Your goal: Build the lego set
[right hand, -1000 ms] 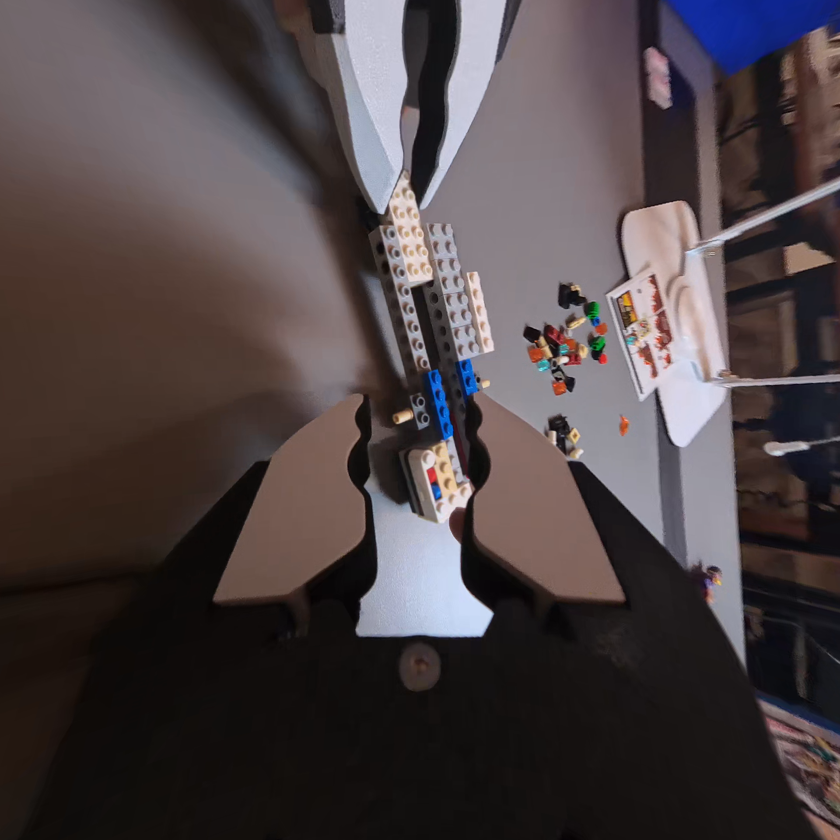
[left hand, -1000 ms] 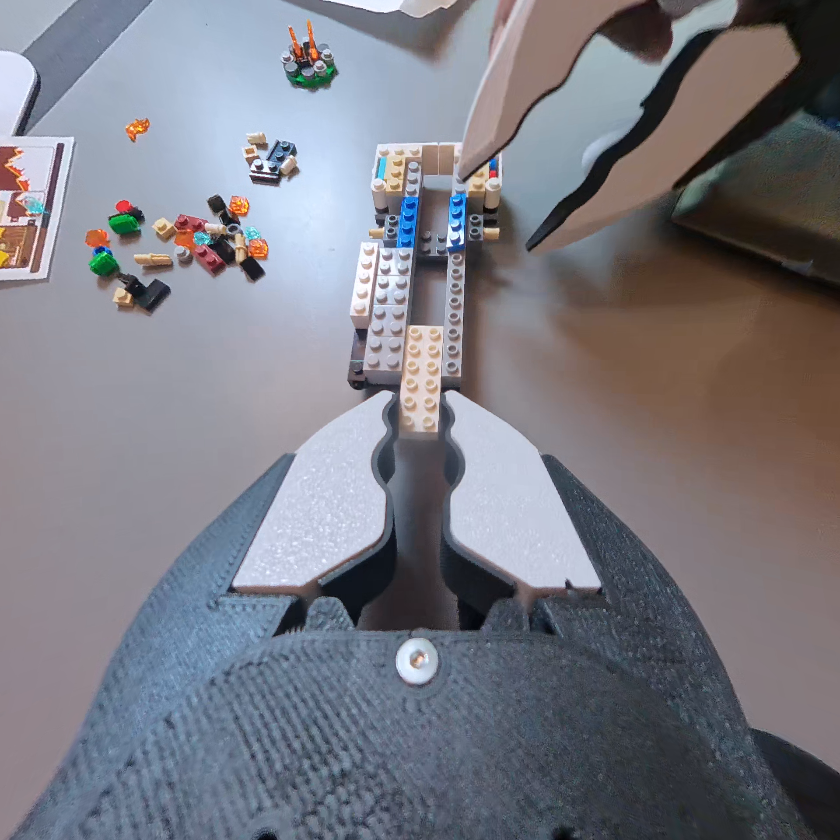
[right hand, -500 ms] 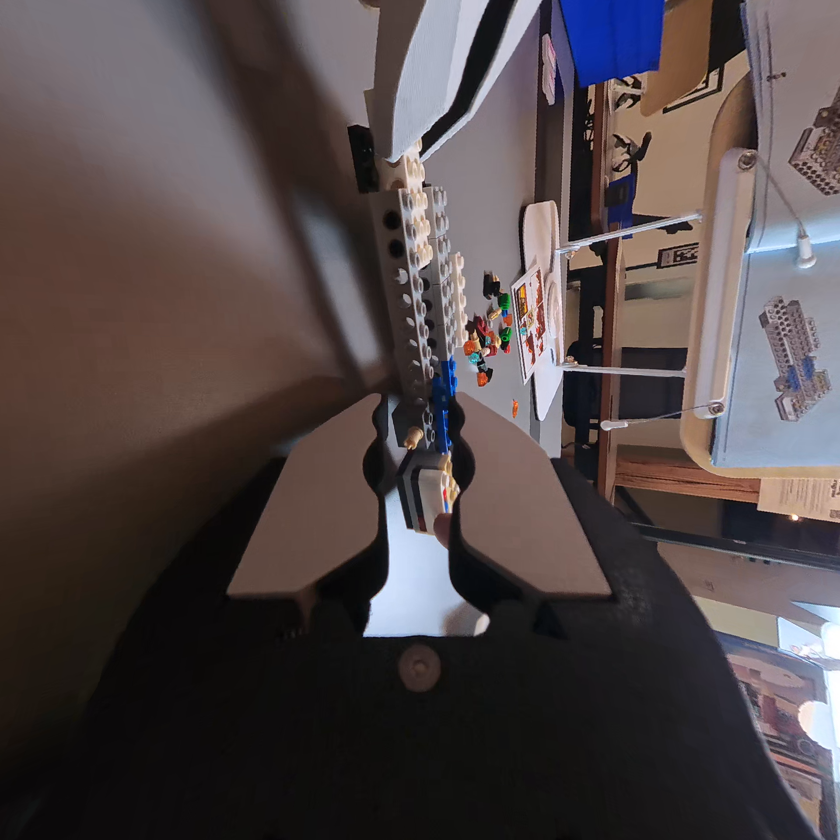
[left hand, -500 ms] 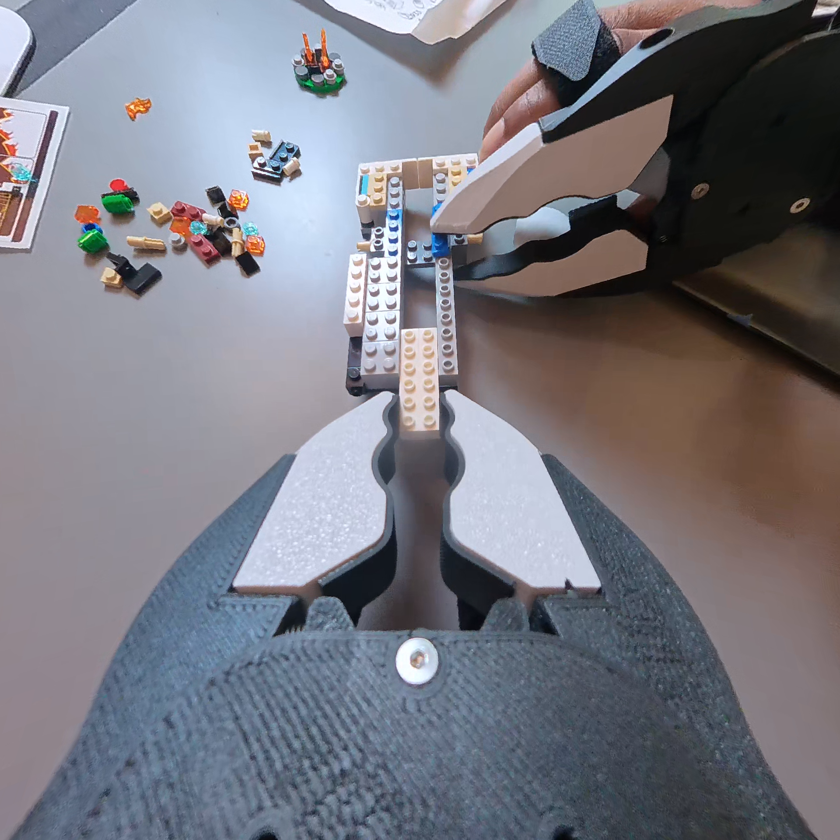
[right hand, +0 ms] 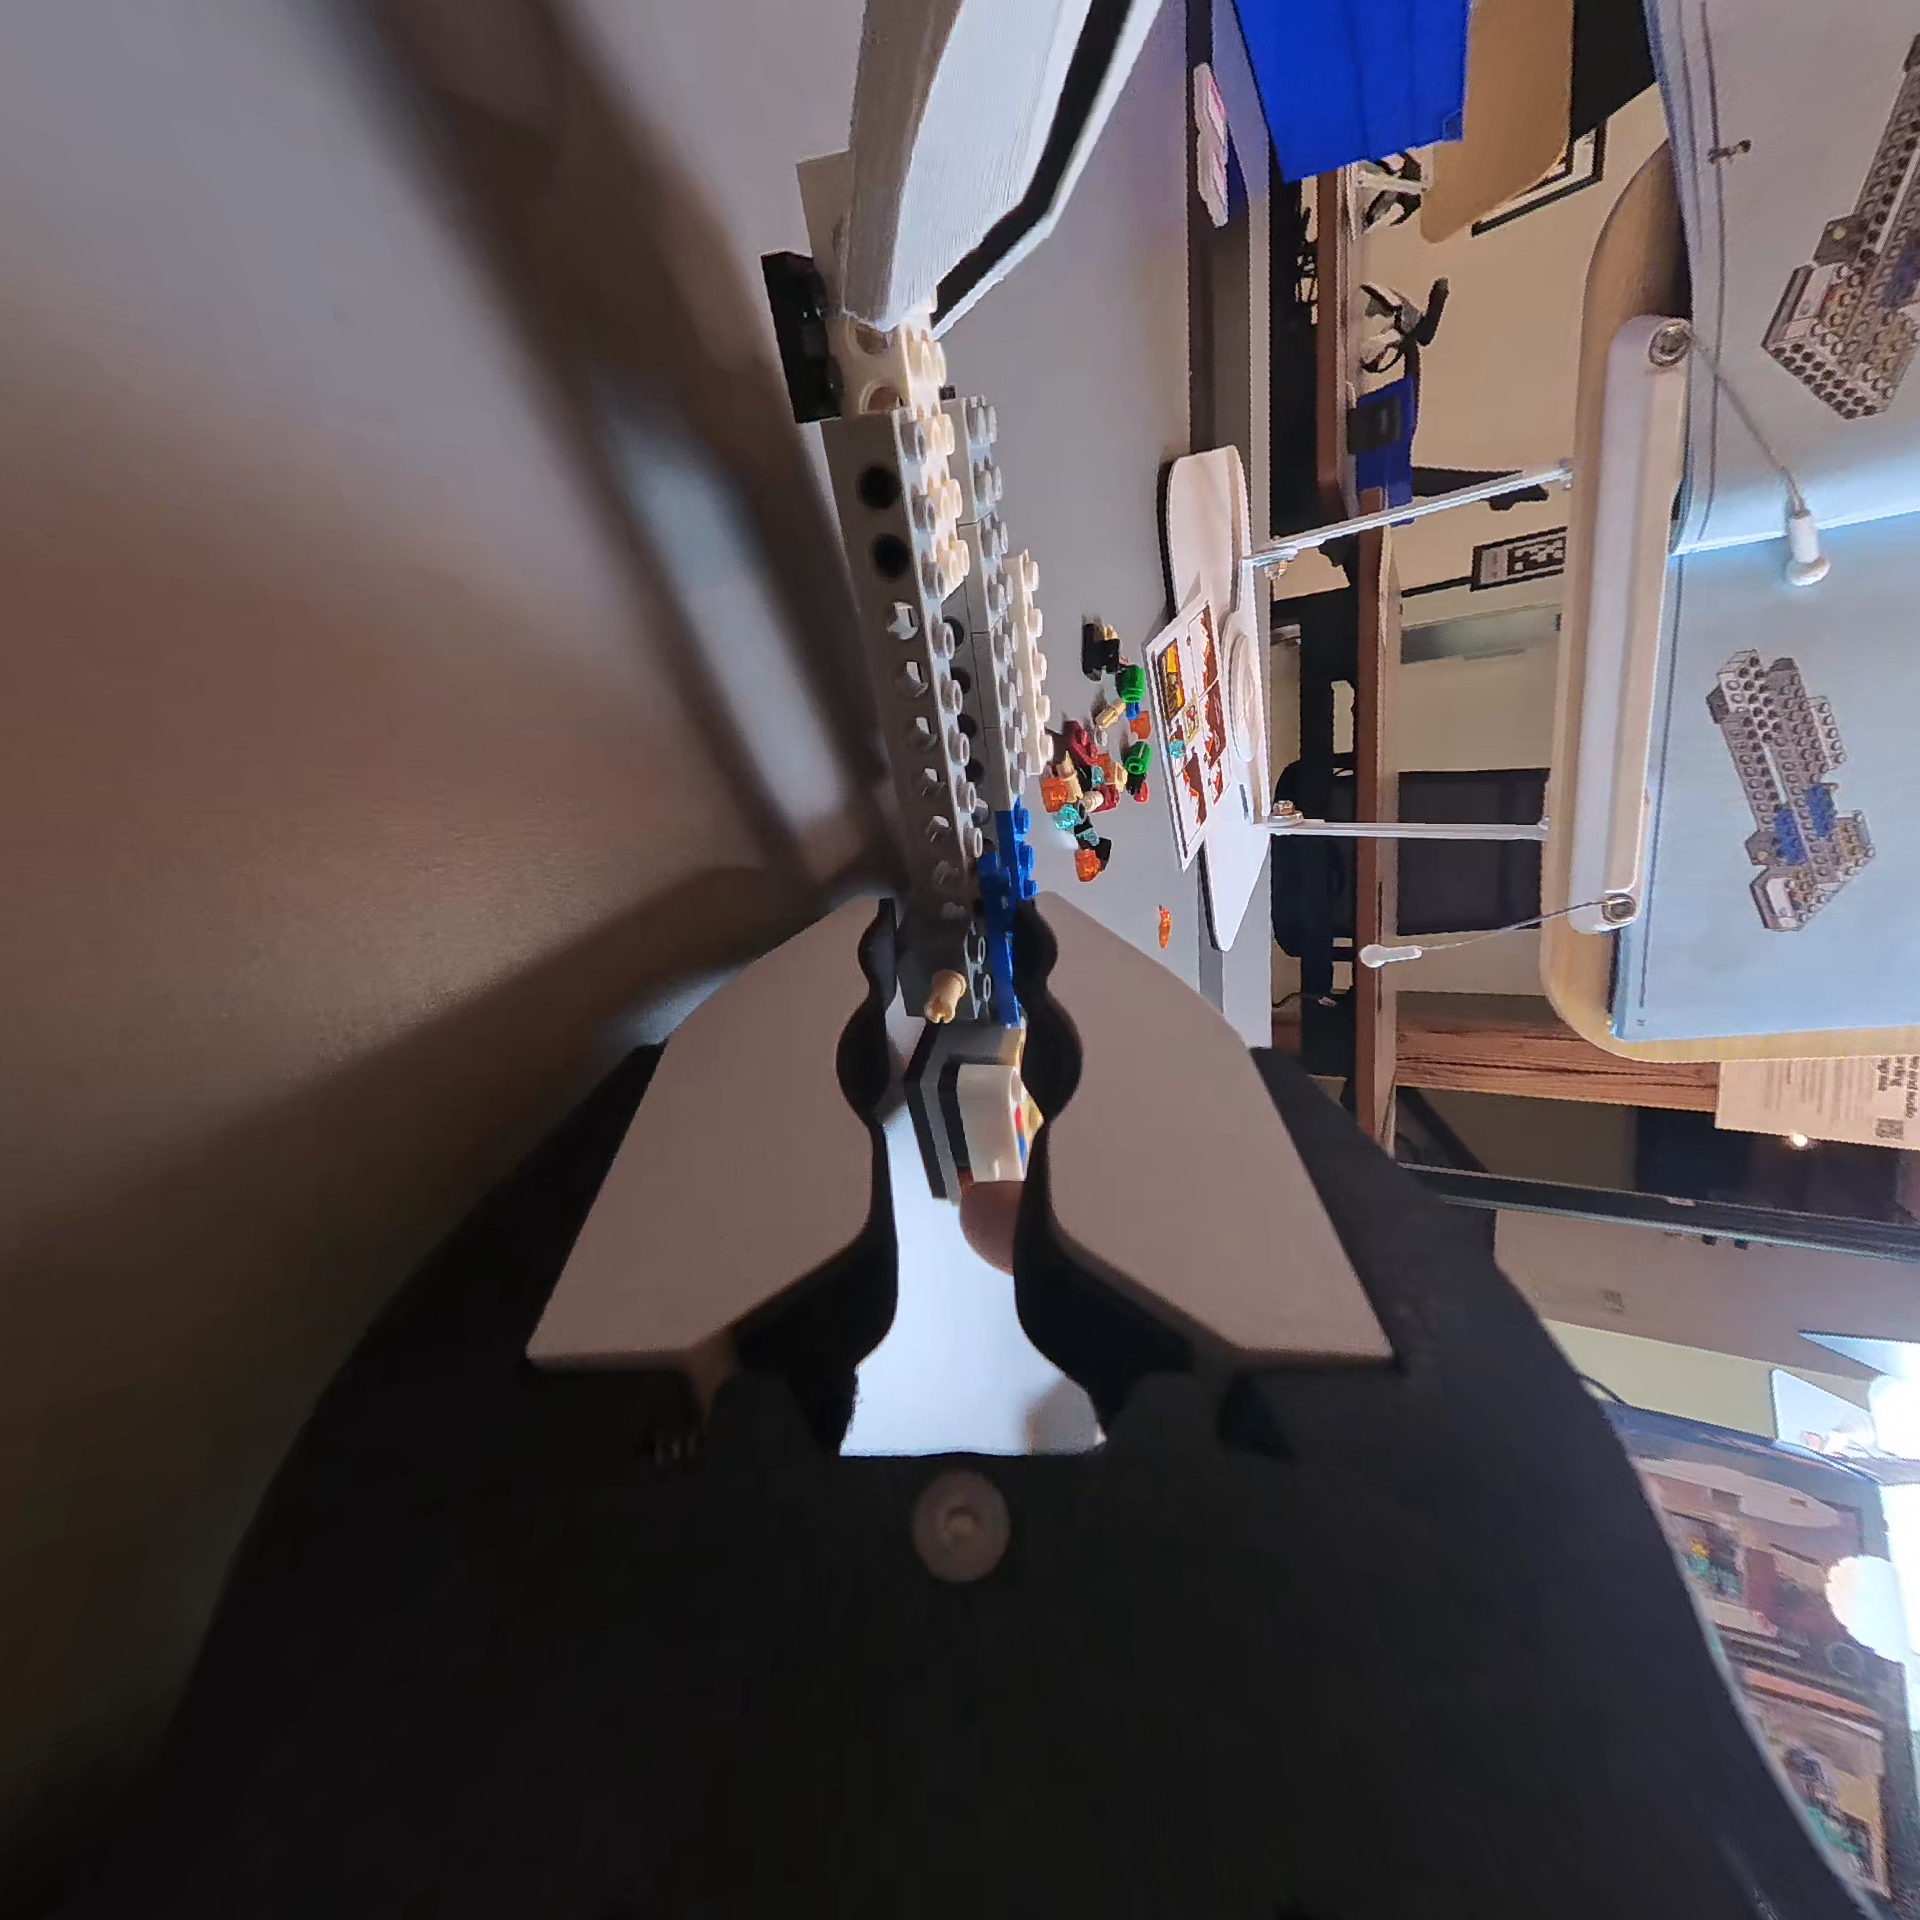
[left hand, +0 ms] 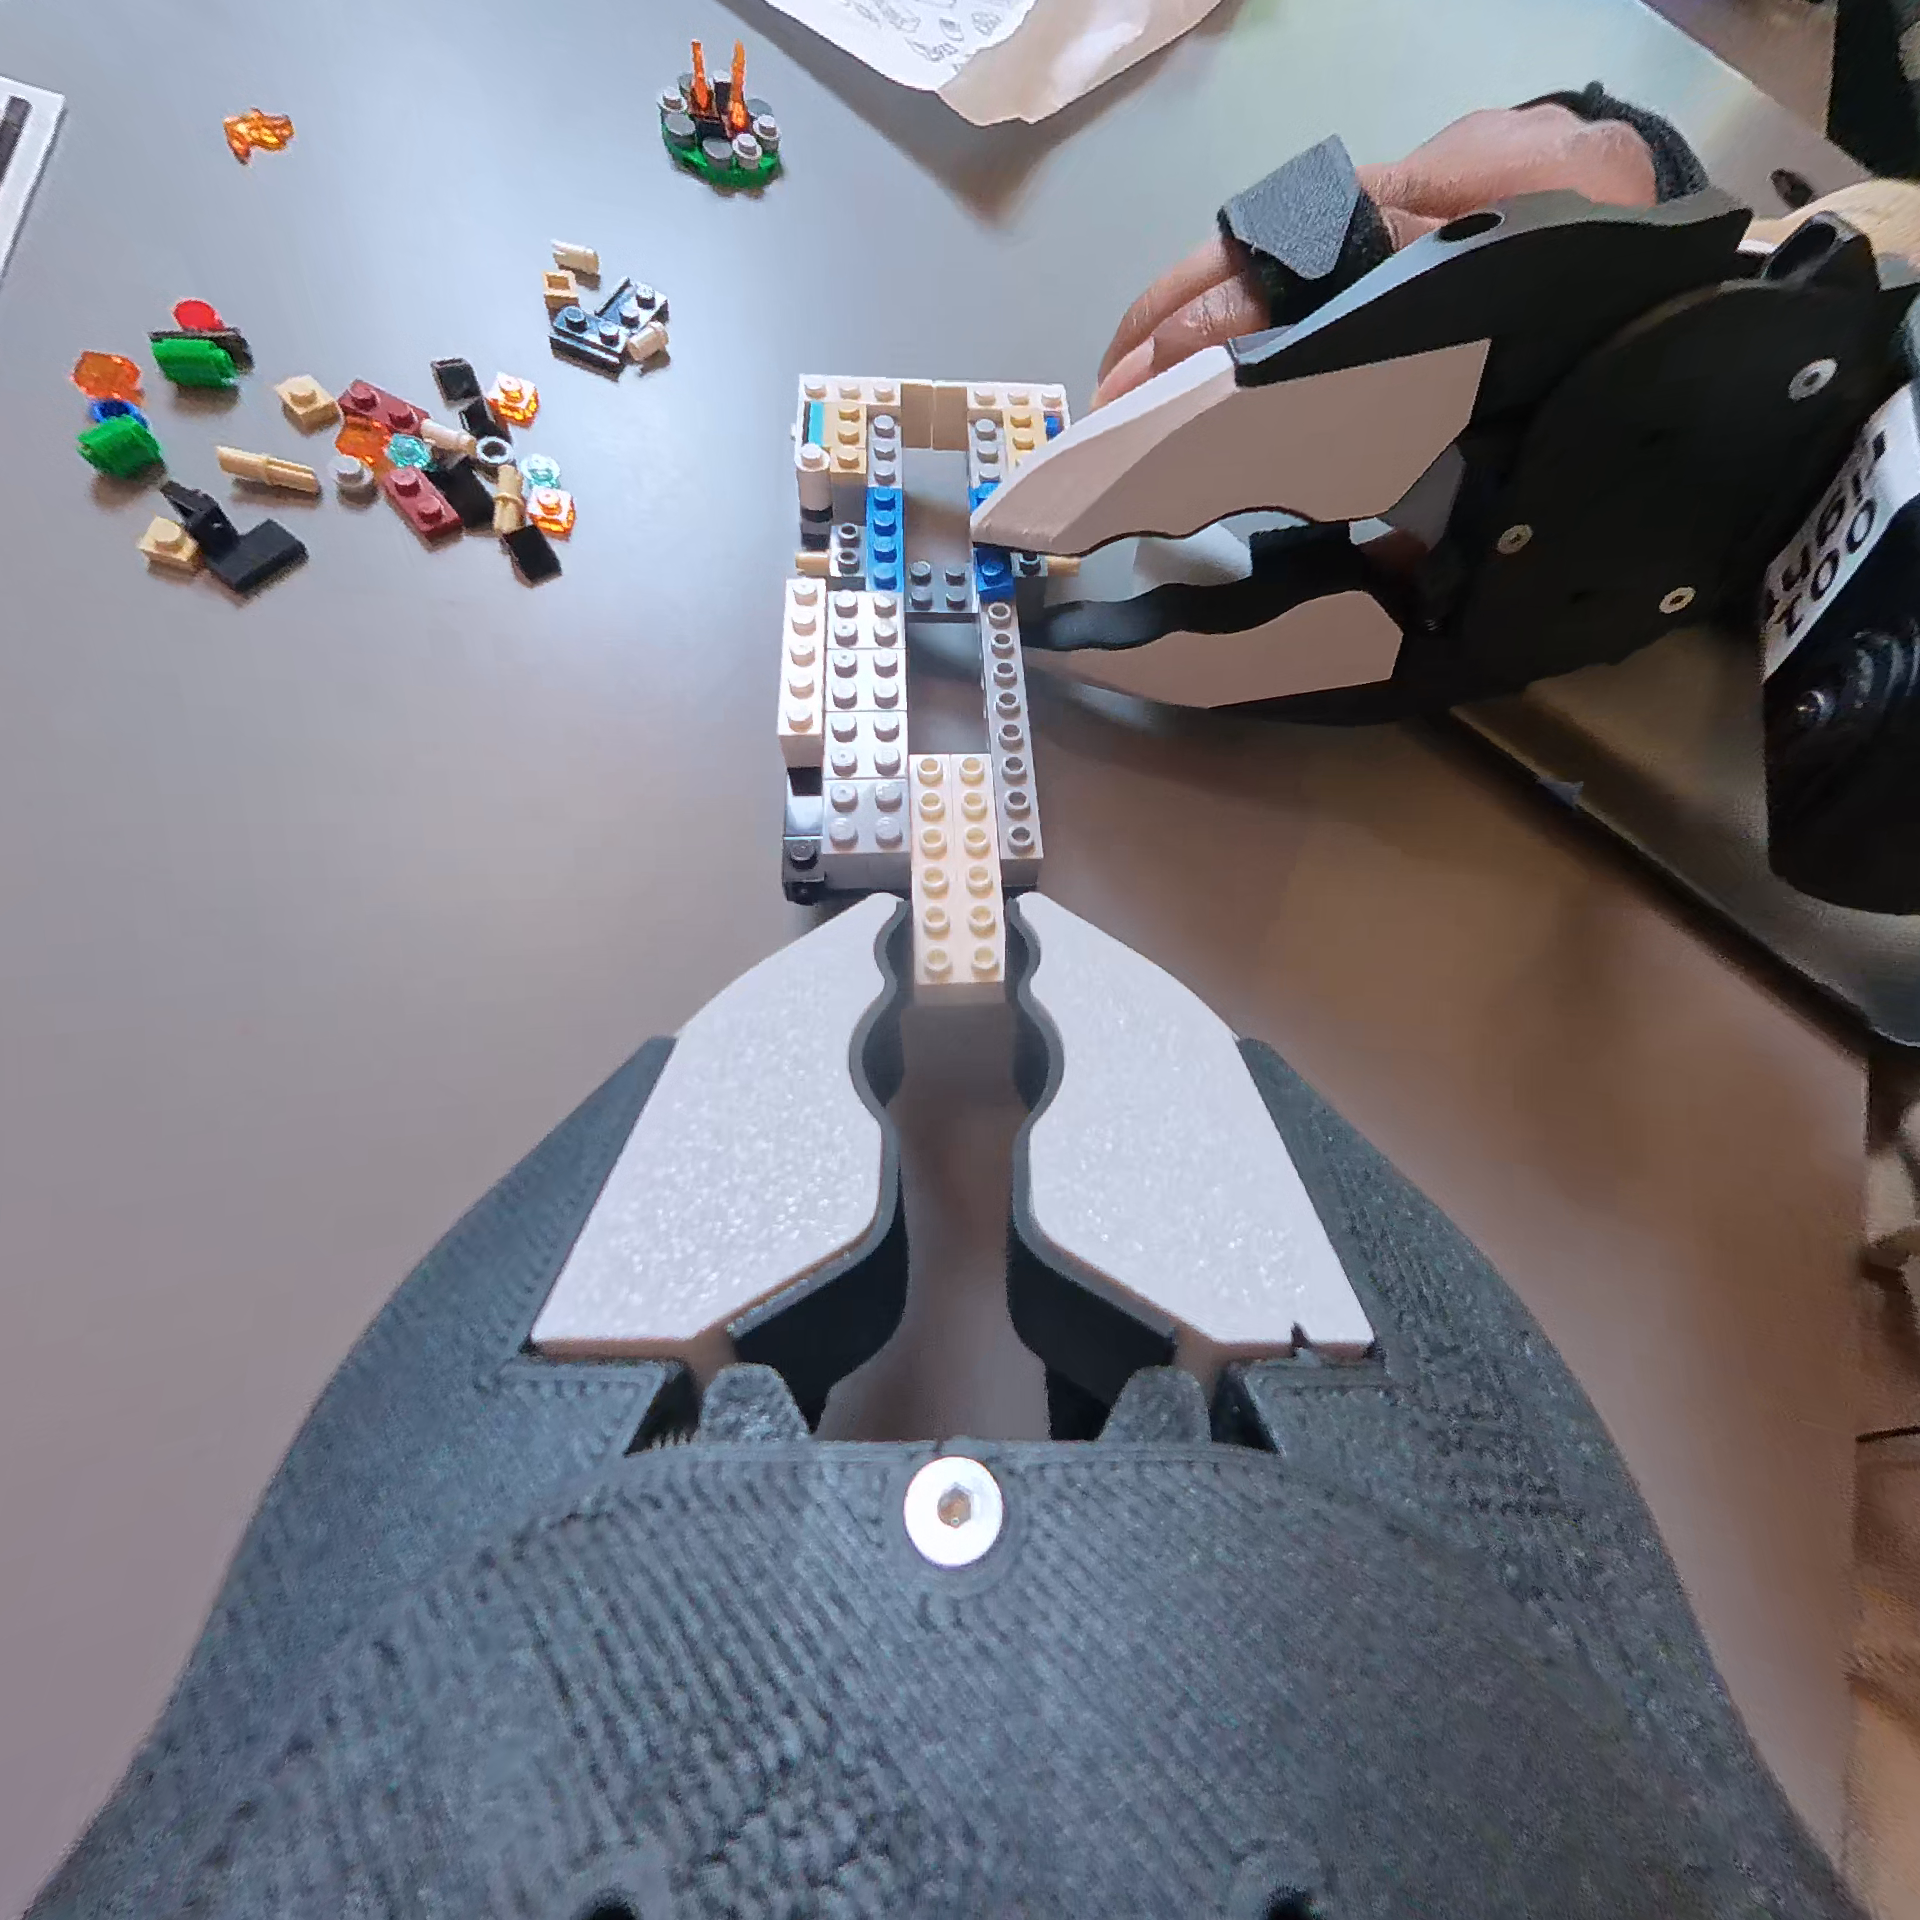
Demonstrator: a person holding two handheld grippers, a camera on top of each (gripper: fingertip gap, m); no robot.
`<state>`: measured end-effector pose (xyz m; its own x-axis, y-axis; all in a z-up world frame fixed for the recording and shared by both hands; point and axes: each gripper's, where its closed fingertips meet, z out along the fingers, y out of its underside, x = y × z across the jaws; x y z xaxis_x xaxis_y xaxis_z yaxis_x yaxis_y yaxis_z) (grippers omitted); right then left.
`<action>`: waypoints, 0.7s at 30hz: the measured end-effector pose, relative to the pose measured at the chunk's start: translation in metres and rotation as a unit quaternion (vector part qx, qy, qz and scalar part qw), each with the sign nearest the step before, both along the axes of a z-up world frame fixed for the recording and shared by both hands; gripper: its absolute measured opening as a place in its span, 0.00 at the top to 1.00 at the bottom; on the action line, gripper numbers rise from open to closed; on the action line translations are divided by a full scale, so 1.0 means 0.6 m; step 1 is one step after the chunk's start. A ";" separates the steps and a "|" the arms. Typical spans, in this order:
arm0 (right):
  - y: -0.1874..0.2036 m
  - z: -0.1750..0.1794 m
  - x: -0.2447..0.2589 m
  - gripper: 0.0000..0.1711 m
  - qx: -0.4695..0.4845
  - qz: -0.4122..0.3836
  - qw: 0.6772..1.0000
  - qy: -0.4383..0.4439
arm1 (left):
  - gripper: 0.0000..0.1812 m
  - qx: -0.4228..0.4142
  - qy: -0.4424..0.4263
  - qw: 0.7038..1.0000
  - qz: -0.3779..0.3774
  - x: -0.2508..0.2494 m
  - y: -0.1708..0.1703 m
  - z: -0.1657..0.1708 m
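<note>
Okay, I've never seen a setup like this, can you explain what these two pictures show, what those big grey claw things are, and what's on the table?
No robot here: a person holds a two-finger gripper in each hand, each carrying a camera looking along its fingers. One picture looks from the left gripper, the other, rolled sideways, from the right gripper. On the brown table lies a long half-built lego model. The left gripper clamps its tan end brick; the right one closes around the far end by the blue bricks. Loose pieces and a small round green build lie apart.
</note>
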<state>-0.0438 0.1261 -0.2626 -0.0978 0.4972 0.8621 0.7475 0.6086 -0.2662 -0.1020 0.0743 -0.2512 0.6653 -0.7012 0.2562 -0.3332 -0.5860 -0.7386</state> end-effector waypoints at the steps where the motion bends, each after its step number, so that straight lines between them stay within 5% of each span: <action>1: -0.001 -0.001 0.000 0.87 -0.003 0.001 1.000 0.002 | 0.91 -0.008 -0.008 1.000 0.000 0.001 -0.001 0.001; 16: 0.000 0.006 -0.006 0.89 -0.019 0.014 0.999 0.025 | 0.87 -0.015 -0.030 0.999 -0.019 0.000 -0.008 0.001; 21: 0.003 0.019 -0.004 0.89 -0.052 -0.001 0.998 0.032 | 0.76 0.098 0.041 0.994 -0.022 -0.008 0.001 0.033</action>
